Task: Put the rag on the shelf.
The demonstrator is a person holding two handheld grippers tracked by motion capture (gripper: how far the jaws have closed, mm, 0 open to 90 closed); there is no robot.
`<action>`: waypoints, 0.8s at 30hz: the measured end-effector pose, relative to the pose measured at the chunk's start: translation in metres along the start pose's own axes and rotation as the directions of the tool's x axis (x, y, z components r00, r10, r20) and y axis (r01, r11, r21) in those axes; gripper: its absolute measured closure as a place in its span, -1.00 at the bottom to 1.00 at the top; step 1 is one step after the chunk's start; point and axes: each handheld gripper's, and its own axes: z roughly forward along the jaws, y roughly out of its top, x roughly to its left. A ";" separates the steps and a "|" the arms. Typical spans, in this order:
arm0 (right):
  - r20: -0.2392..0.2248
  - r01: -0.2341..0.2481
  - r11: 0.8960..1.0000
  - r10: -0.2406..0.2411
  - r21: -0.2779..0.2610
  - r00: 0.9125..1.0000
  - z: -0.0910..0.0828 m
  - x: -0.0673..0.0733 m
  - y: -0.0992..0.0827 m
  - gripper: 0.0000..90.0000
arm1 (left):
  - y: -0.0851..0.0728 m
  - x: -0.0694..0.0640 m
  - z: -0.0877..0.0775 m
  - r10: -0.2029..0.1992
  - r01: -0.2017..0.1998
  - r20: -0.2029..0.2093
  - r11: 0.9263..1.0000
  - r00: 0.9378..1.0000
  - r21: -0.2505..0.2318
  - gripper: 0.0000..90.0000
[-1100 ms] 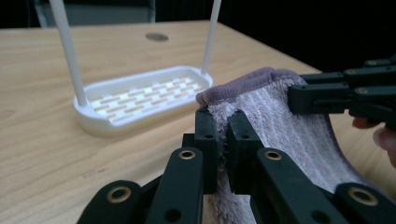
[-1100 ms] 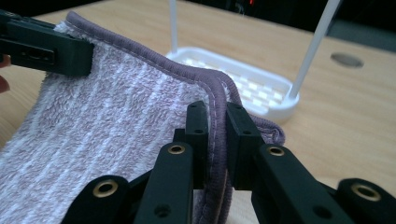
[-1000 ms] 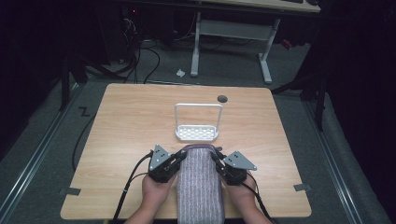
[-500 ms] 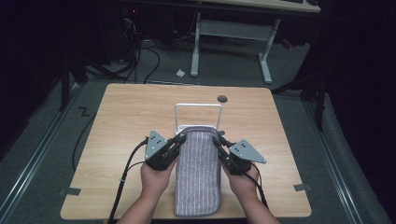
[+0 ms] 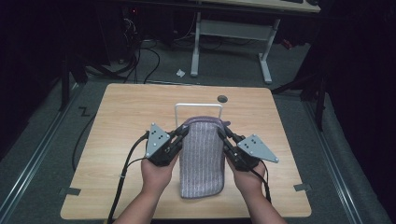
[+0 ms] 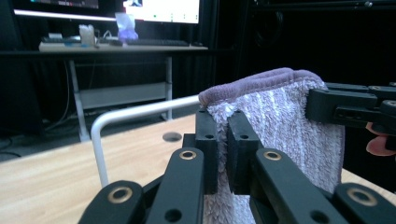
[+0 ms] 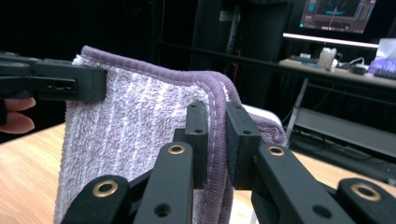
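Observation:
A purple and white striped towel point(image 5: 201, 156) hangs folded between both grippers above the table's near middle. My left gripper point(image 5: 182, 131) is shut on its top left corner, and my right gripper point(image 5: 222, 132) is shut on its top right corner. In the left gripper view the jaws pinch the towel point(image 6: 280, 121) edge, with the left gripper point(image 6: 223, 151) closed tight. In the right gripper view the right gripper point(image 7: 215, 142) clamps the purple hem of the towel point(image 7: 135, 140). The towel's top edge sits just in front of the white wire rack point(image 5: 198, 106), level with its top bar.
The wooden table point(image 5: 126, 116) has a round cable hole point(image 5: 222, 98) at its far side. A white-legged desk point(image 5: 229, 32) stands beyond on the grey floor, with cables at the far left. Monitors glow in the dark background.
Both grippers have carried the towel up and away from the person, from the near edge to the rack's bar. The towel hangs lower off the table front less than before.

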 end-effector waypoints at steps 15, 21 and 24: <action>0.011 0.000 0.999 0.001 -0.041 1.000 0.023 -0.016 0.041 0.81 | 0.041 0.026 0.021 0.061 -0.061 -0.006 0.998 0.998 -0.029 0.90; 0.016 -0.004 0.999 0.005 -0.050 1.000 0.043 -0.023 0.055 0.80 | 0.058 0.040 0.033 0.073 -0.074 -0.018 0.997 0.997 -0.037 0.90; 0.021 0.001 0.999 0.000 -0.052 1.000 0.049 -0.024 0.060 0.81 | 0.063 0.045 0.038 0.078 -0.080 -0.032 0.996 0.996 -0.041 0.89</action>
